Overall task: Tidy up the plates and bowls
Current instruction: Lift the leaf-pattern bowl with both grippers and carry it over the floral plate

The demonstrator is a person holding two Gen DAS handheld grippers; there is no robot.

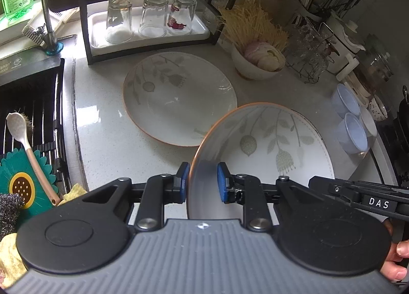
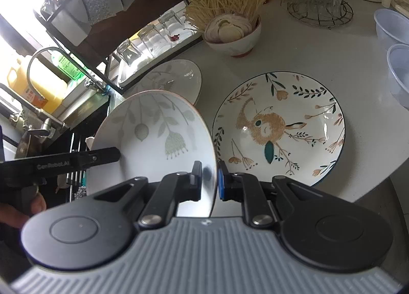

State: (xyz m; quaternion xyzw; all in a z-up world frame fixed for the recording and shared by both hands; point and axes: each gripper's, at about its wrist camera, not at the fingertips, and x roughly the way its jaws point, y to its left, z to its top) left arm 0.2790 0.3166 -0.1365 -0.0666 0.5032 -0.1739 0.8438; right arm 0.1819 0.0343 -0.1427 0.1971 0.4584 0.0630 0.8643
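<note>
White leaf-print plate (image 1: 258,145), tilted, off the desk (image 1: 107,125): left gripper (image 1: 203,181) & right gripper (image 2: 210,179) both clamp its rim. 2nd leaf plate (image 1: 179,97) ahead of left gripper; rabbit plate (image 2: 281,125) ahead-right of right gripper.

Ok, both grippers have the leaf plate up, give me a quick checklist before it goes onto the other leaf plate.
1. Left gripper clamped on the lifted leaf plate rim: ok.
2. Right gripper clamped on the opposite rim: ok.
3. Plate clear of the counter: ok, tilted.
4. Matching leaf plate empty to receive it: ok.
5. Rabbit plate out of the way: ok.
6. Grip firmness: cannot tell.
</note>
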